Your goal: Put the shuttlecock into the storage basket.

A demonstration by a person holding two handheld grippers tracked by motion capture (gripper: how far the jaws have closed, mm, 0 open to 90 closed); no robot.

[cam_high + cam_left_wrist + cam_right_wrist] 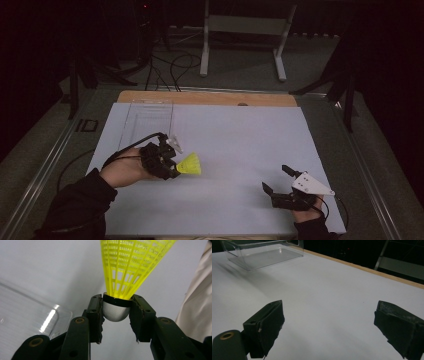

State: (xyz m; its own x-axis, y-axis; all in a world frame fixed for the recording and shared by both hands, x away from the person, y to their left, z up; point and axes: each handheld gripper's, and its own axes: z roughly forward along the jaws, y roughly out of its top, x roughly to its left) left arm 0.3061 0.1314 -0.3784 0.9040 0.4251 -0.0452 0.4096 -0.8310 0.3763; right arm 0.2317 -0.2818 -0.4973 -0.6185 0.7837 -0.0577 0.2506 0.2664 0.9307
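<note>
Holding a yellow shuttlecock [190, 164] by its rounded grey-white cork, the left gripper [172, 167] has its two pads pressed on either side of that cork, as the left gripper view shows: the cork [115, 311] sits squarely between the jaws and the yellow skirt [130, 267] flares away from them, straight along the line the gripper points. So the shuttlecock's long axis runs on from the gripper, cork toward the hand, skirt outward, pointing to the right across the white table [240, 130] in the high view.

The clear plastic box [147, 120] stands on the table just beyond the left hand, toward the far edge. It lies off to the side of the direction in which the skirt points, not ahead of it. Judging from this, a drop into the box would call for the left hand to swing away from the person and tip the skirt over the box's rim.

The right gripper [281, 180] rests near the table's near right corner, its jaws wide apart with nothing between them, well apart from both box and shuttlecock. The left hand is plainly the nearer one.
</note>
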